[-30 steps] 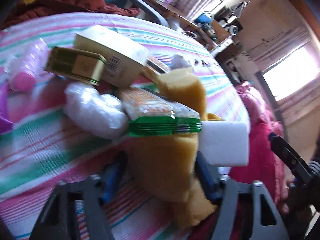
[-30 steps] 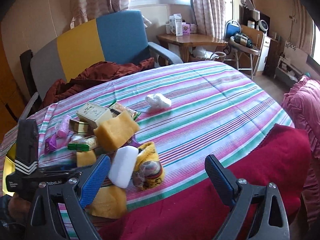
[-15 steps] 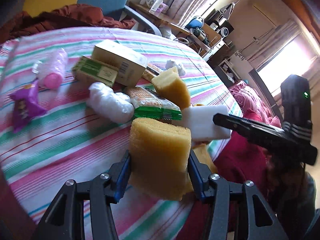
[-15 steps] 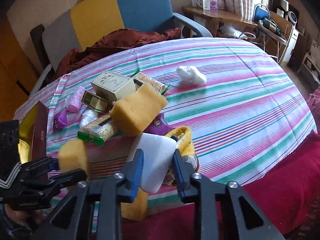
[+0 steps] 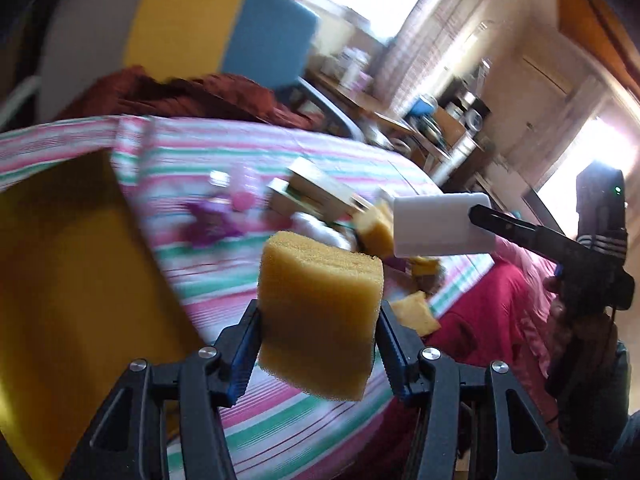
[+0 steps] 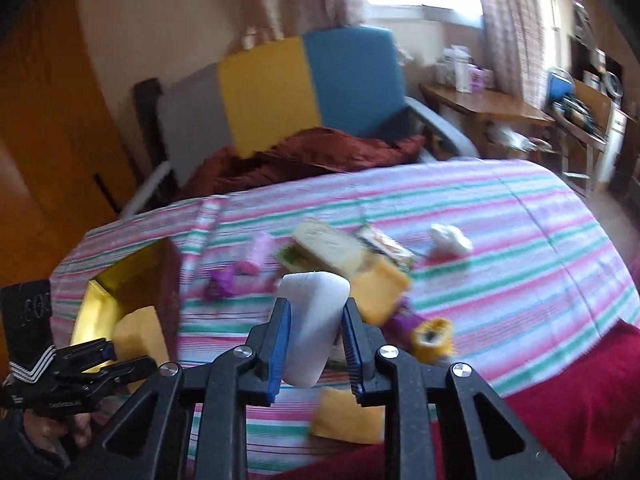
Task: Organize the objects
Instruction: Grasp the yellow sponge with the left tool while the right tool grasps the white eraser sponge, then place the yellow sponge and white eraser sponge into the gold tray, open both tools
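A yellow sponge (image 5: 320, 312) is pinched by the left tool (image 5: 318, 344), held tilted downward above the striped bed (image 5: 280, 432), beside a gold-lined box (image 5: 80, 280). A white sponge (image 6: 312, 328) is clamped by the right tool (image 6: 314, 344), likewise angled down over the bed's near edge. The remaining clutter (image 6: 340, 252) is left lying blurred on the bedspread.
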Demonstrator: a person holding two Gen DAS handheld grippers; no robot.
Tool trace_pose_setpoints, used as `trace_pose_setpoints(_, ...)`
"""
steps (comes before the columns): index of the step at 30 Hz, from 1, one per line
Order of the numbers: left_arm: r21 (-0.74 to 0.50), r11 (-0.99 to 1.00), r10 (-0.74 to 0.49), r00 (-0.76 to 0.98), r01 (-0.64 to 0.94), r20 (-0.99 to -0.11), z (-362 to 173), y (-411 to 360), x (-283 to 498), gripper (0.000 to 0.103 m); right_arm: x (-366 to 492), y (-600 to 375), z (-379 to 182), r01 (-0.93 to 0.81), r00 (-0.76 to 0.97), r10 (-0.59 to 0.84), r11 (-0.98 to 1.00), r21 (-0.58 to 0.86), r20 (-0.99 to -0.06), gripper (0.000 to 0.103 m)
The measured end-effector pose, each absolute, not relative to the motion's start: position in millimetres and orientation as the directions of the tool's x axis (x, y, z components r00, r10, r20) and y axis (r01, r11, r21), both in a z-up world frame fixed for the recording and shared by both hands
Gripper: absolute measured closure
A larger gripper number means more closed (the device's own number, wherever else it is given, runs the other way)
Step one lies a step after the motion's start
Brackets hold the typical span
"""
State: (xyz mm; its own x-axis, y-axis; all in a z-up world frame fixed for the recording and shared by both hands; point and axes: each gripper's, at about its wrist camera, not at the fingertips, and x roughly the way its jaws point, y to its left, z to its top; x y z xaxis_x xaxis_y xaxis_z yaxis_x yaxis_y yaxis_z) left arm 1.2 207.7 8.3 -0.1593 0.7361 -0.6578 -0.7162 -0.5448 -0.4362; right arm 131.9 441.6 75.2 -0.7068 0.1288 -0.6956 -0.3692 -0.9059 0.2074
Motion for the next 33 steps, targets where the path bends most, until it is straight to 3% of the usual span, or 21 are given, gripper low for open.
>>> trace_pose_setpoints(10, -0.3, -0.808, 0.546, -0.454, -0.507, -0.704, 4.6, 58.1, -31.9, 0.044, 43.4, 328.1, 59.8, -0.041, -0.701, -0.218, -0.938, 0.345, -0.679, 0.078)
trace_pose_setpoints(12, -0.275, -0.845, 0.497, -0.483, -0.459, -0.721, -1.9, 36.8, -31.3, 0.036, 25.1, 307.0, 53.3, 0.013, -0.673, -0.303, -0.917, 0.399, -0.675, 0.078)
trace_pose_setpoints(15, -0.243, -0.897, 0.42, -0.533, -0.37, -0.734, -8.6, 5.8, -25.8, 0.013, 6.0, 271.3, 41.7, 0.066, -0.624, -0.392, -0.888, 0.455, -0.676, 0.072)
trace_pose_setpoints(16, -0.235, -0.915, 0.388, -0.552, -0.329, -0.738, -11.5, -5.0, -24.9, 0.007, 0.2, 264.5, 38.2, 0.062, -0.614, -0.384, -0.895, 0.442, -0.69, 0.06)
trace_pose_setpoints(18, -0.222, -0.93, 0.355, -0.565, -0.292, -0.745, -11.8, -11.7, -23.9, 0.006, -9.1, 250.6, 30.9, 0.049, -0.6, -0.342, -0.918, 0.393, -0.723, 0.047)
trace_pose_setpoints(21, -0.221, -0.944, 0.326, -0.59, -0.245, -0.739, -10.3, -25.6, -22.3, 0.005, -9.2, 240.4, 23.6, 0.062, -0.583, -0.325, -0.932, 0.358, -0.745, 0.045)
trace_pose_setpoints(25, -0.17, -0.971, 0.238, -0.658, -0.167, -0.714, 0.6, -32.5, -13.5, 0.005, -6.4, 230.3, 18.1, 0.071, -0.599, -0.26, -0.959, 0.273, -0.757, 0.034)
trace_pose_setpoints(30, -0.163, -0.981, 0.189, -0.715, -0.106, -0.673, 18.2, -29.2, -14.0, 0.003, 15.1, 202.7, 21.9, 0.066, -0.72, -0.048, -0.998, 0.0, -0.693, 0.034)
trace_pose_setpoints(33, -0.148, -0.986, 0.158, -0.743, -0.08, -0.651, 26.7, -28.8, -10.4, 0.002, 22.3, 189.3, 20.2, 0.044, -0.753, 0.027, -0.995, -0.091, -0.658, 0.033)
